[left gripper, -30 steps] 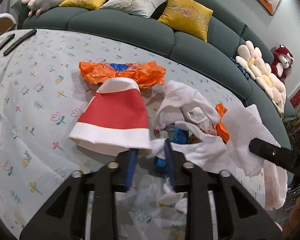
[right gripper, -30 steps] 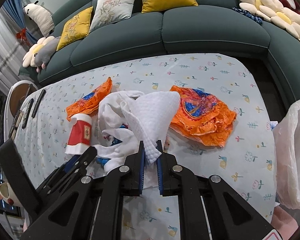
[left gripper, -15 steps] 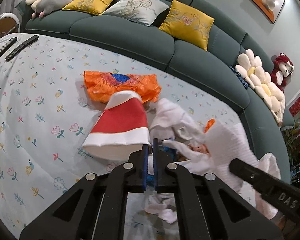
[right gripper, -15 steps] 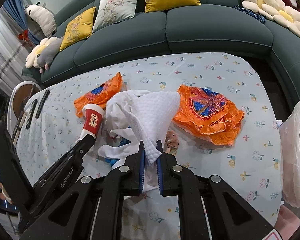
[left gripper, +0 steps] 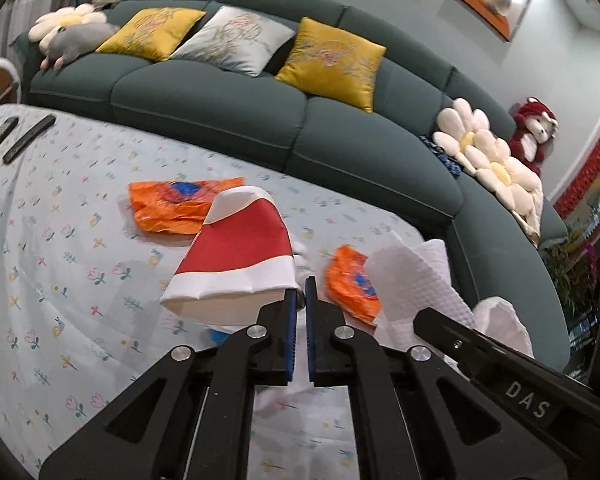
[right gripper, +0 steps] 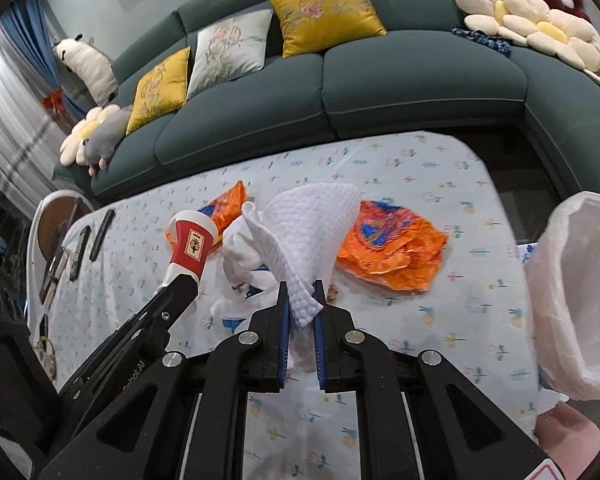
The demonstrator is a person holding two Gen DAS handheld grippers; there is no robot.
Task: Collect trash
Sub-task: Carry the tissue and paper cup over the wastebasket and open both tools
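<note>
My left gripper is shut on the rim of a red and white paper cup and holds it above the table; the cup also shows in the right wrist view. My right gripper is shut on a white paper towel, lifted off the table; the towel shows in the left wrist view. Two orange wrappers and crumpled white tissue lie on the flowered tablecloth. A white trash bag hangs open at the right.
A dark green sofa with cushions curves behind the table. Remote controls lie at the table's left end. A round side table stands left of it.
My left gripper closed on the cup's rim and lifted it up off the table. My right gripper raised the paper towel higher.
</note>
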